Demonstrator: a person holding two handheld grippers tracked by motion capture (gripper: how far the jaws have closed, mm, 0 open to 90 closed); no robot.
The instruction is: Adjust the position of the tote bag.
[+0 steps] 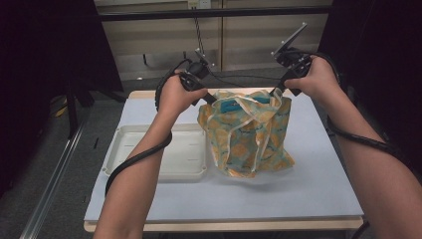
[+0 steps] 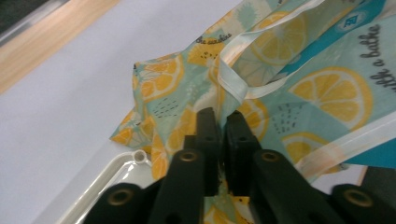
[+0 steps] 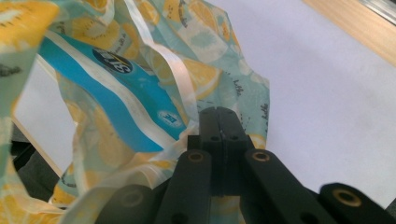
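A cloth bag [image 1: 249, 134] printed with lemon slices on pale teal stands on the white table, held up by its top rim. My left gripper [image 1: 213, 101] is shut on the bag's left rim; its own view shows the bag fabric [image 2: 280, 79] pinched between the jaws at my left gripper [image 2: 223, 122]. My right gripper [image 1: 275, 92] is shut on the right rim, with my right gripper [image 3: 218, 116] clamped on the bag fabric [image 3: 116, 98]. Something blue [image 1: 233, 105] shows inside the bag's mouth. White drawstring tape [image 1: 234, 130] hangs down the front.
A shallow white plastic tray [image 1: 124, 149] lies on the table [image 1: 318, 169] just left of the bag, under the person's left forearm. The table's far wooden edge [image 1: 144, 93] runs behind the left gripper. Dark curtains stand on both sides.
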